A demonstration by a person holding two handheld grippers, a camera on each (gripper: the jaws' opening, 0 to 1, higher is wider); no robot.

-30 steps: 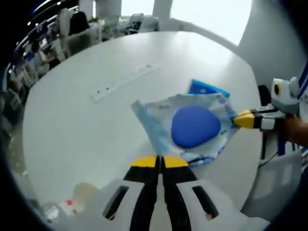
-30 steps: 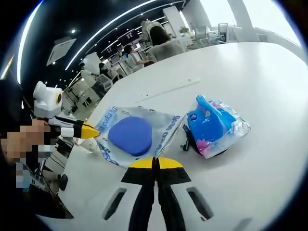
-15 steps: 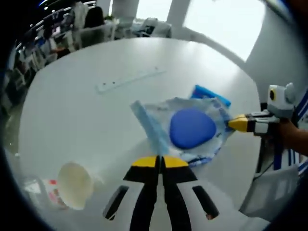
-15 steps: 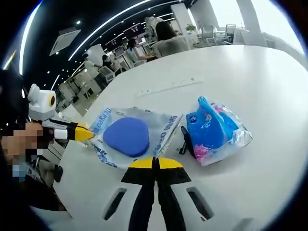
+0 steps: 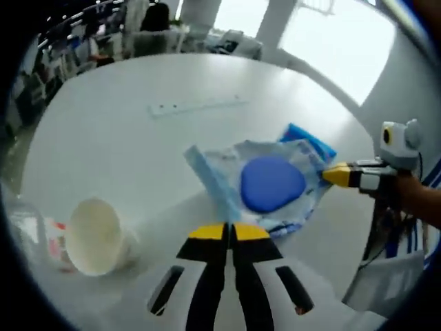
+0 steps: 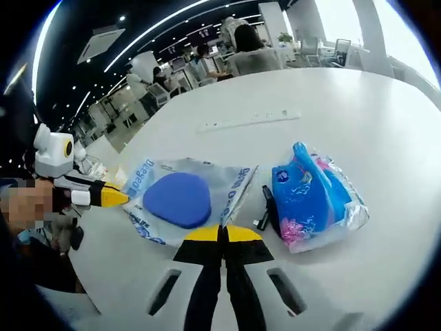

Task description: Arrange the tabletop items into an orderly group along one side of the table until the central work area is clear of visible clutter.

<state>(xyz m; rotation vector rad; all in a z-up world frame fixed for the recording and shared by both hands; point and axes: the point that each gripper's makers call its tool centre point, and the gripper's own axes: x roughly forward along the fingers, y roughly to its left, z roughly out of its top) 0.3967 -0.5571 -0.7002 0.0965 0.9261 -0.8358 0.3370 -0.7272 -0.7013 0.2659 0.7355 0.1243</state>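
Observation:
A clear plastic bag (image 5: 224, 169) (image 6: 234, 181) with a rounded blue item (image 5: 272, 183) (image 6: 178, 200) inside hangs a little above the white round table (image 5: 110, 152) (image 6: 386, 131), stretched between both grippers. My left gripper (image 5: 227, 232) is shut on its near edge and comes into the right gripper view from the left (image 6: 122, 198). My right gripper (image 6: 222, 233) is shut on the opposite edge and enters the left gripper view from the right (image 5: 327, 174). A blue tissue pack (image 6: 313, 196) (image 5: 308, 135) lies just beside the bag.
A white paper cup (image 5: 93, 236) lies on its side near the left gripper, beside some packaging (image 5: 31, 231). A white power strip (image 5: 200, 105) (image 6: 251, 121) lies farther out on the table. A small black object (image 6: 265, 207) rests against the tissue pack. Chairs and people are beyond the table.
The left gripper view has swung, bringing the paper cup fully into view at lower left. The bag has stayed between the two shut grippers, shifting only slightly.

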